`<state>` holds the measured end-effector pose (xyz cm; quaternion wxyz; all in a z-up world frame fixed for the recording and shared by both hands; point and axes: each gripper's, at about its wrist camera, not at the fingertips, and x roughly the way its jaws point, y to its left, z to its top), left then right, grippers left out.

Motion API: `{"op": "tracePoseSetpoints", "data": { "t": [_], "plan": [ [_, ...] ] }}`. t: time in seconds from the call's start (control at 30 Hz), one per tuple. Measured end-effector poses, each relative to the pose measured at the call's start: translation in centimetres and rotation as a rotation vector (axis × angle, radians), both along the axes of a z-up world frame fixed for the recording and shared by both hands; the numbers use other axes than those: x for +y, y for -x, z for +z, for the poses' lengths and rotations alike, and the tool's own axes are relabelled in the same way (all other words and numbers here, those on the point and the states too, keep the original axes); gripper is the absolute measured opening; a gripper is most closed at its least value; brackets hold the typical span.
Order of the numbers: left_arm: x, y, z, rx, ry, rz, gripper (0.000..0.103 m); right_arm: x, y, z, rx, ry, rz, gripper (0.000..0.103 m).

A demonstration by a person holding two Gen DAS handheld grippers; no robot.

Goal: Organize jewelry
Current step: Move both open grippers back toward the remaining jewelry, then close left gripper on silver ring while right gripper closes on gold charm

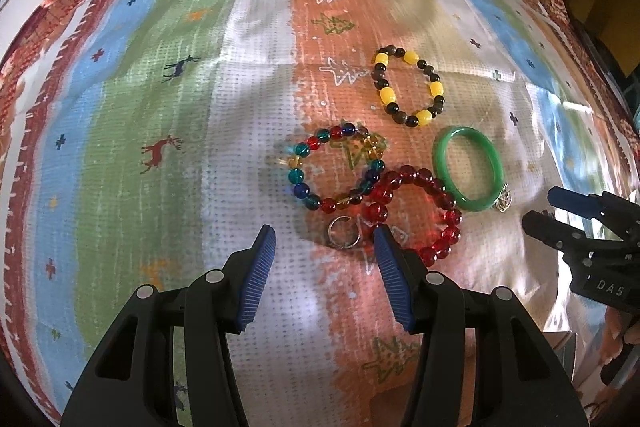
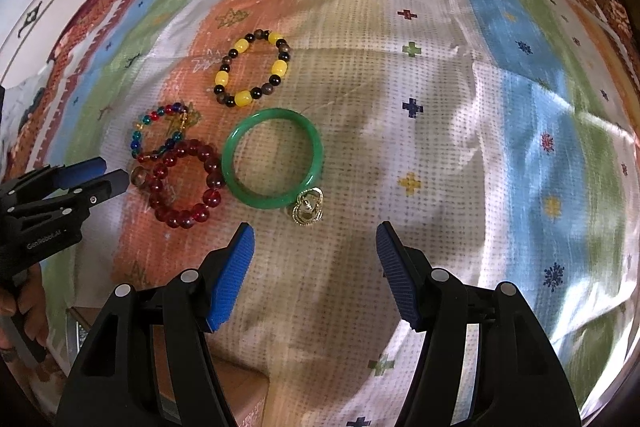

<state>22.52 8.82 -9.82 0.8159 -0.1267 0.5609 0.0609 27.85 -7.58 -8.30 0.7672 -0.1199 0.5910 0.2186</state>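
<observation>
The left gripper (image 1: 325, 239), jaws standing wide and empty, is hovering nearest the small ring (image 1: 343, 234) lying just ahead between them, while the right gripper (image 2: 316, 241), equally open and empty, is waiting beside the green bangle (image 2: 272, 158).

Three beaded bracelets (image 1: 409, 90) — one bangle (image 1: 469, 169), ring (image 1: 345, 237), earring (image 2: 307, 211)

The right gripper (image 1: 540, 211) is showing the letters "DAS". The left gripper (image 2: 116, 171) is showing the word "GenRobot.AI".
</observation>
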Motion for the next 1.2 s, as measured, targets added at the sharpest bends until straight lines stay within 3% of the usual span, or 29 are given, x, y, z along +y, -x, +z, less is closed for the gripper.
{"op": "tracePoseSetpoints", "data": {
  "t": [0.87, 0.97, 1.2],
  "plan": [
    [-0.7, -1.7, -1.7, 0.058, -0.083, -0.001, 0.049, 1.7, -1.2, -1.8, 0.013, 0.045, 0.043, 0.062],
    [-1.0, -1.7, -1.8, 0.061, -0.101, -0.009, 0.042, 1.8, -1.2, -2.2, 0.039, 0.049, 0.047, 0.047],
    [-0.8, -1.7, -2.0, 0.059, -0.125, -0.007, 0.026, 1.8, -1.3, -2.5, 0.044, 0.045, 0.049, 0.036]
  ]
}}
